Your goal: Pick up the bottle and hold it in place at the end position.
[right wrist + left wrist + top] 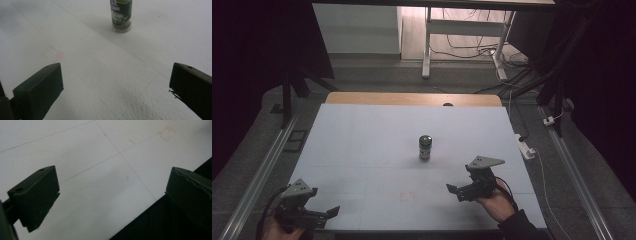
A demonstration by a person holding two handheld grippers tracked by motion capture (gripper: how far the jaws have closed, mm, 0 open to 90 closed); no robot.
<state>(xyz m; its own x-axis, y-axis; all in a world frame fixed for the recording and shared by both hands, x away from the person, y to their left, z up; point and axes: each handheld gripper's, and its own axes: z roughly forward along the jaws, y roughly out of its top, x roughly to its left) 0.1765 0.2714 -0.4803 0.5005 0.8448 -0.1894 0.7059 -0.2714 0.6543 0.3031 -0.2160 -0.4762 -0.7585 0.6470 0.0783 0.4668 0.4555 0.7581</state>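
Observation:
A small spice jar [425,148] with a dark lid and green label stands upright near the middle of the white table [362,135]. The right gripper view has the same jar [121,15] ahead, well beyond the jaws. My right gripper [460,189] is held in a hand at the front right, open, with nothing between its jaws [116,87]. My left gripper [328,212] hovers at the front left corner, open and empty [112,192], over the table's front edge.
A faint red square mark [408,196] is drawn on the table between the grippers. A wooden strip [412,98] borders the far edge. A white power strip [525,146] and cables lie off the right side. Metal rails [267,160] flank the table.

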